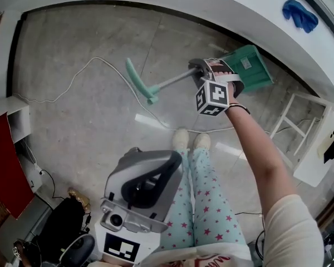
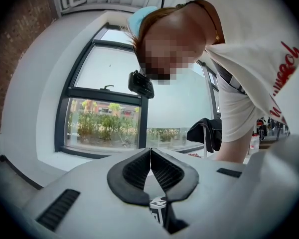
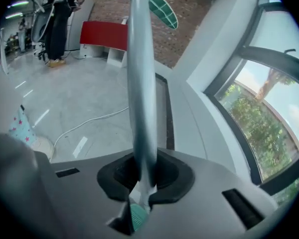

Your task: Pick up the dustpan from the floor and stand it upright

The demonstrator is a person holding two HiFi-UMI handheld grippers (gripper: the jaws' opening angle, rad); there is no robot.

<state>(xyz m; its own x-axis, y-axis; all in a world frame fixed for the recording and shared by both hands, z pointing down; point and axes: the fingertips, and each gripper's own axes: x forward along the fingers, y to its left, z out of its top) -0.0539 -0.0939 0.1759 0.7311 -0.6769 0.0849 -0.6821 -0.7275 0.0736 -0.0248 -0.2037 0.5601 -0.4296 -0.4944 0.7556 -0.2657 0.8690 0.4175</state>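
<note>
The dustpan has a green pan, a long grey pole and a green grip end. My right gripper is shut on the pole close to the pan and holds the dustpan off the grey floor, near the curved white wall. In the right gripper view the pole runs up from between the jaws of the right gripper to the green grip. My left gripper hangs low in front of the person's legs. The left gripper is shut with nothing between its fingers.
A white cable snakes over the floor. A red-and-white cabinet stands at the left, a black bag below it. A white frame stand is at the right. The person's feet are mid-floor. A blue cloth lies on the sill.
</note>
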